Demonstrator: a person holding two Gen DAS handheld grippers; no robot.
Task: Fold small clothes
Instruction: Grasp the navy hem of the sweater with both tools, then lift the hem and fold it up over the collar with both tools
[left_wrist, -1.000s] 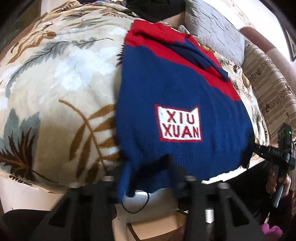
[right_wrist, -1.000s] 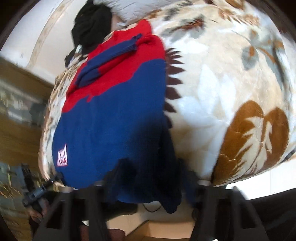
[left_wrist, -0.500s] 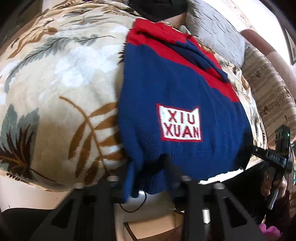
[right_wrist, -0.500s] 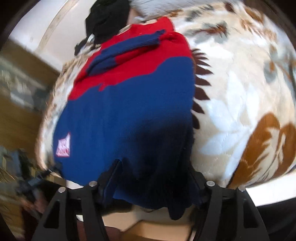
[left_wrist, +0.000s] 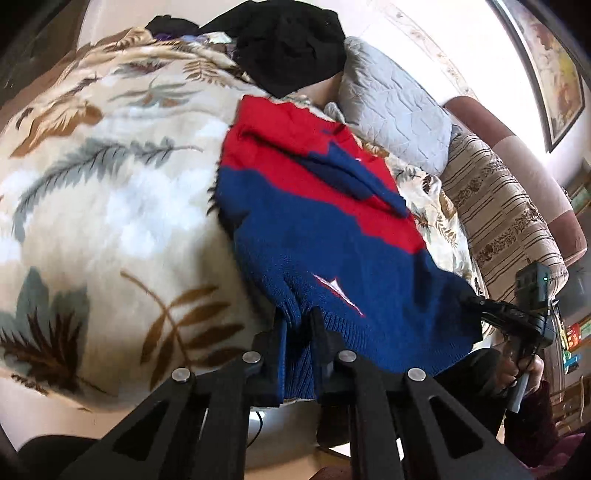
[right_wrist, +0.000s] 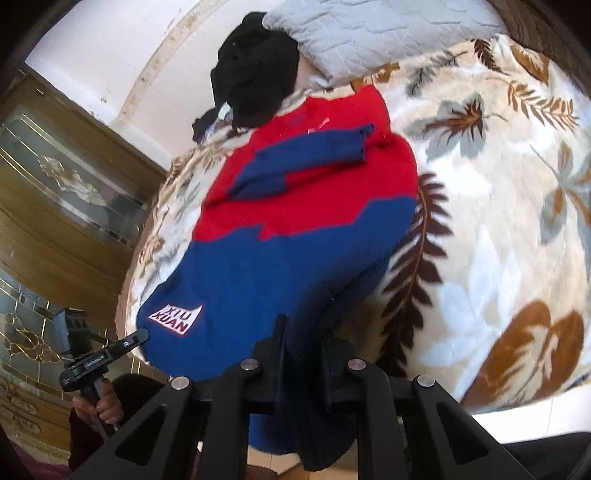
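Both tools are clamped on the sweater's hem here! The left tool (left_wrist: 297, 332) pinches the ribbed blue edge of the sweater (left_wrist: 332, 236) at its near left corner, knit bunched tight between the closed fingers. Over on the other side, the right tool (right_wrist: 301, 343) is squeezed onto the opposite hem corner of the sweater (right_wrist: 280, 266), dark fabric hanging down below the fingers. The near edge is raised off the leaf-print blanket (left_wrist: 110, 206) while the red upper part lies flat on the bed, a blue sleeve (right_wrist: 306, 158) folded across it. The white patch reading XIU XUAN (right_wrist: 176, 318) shows near the left corner. Beyond the collar sit a black garment (left_wrist: 291, 44) and a grey quilted pillow (left_wrist: 395, 110). A hand (right_wrist: 99, 402) grips the left tool's handle.
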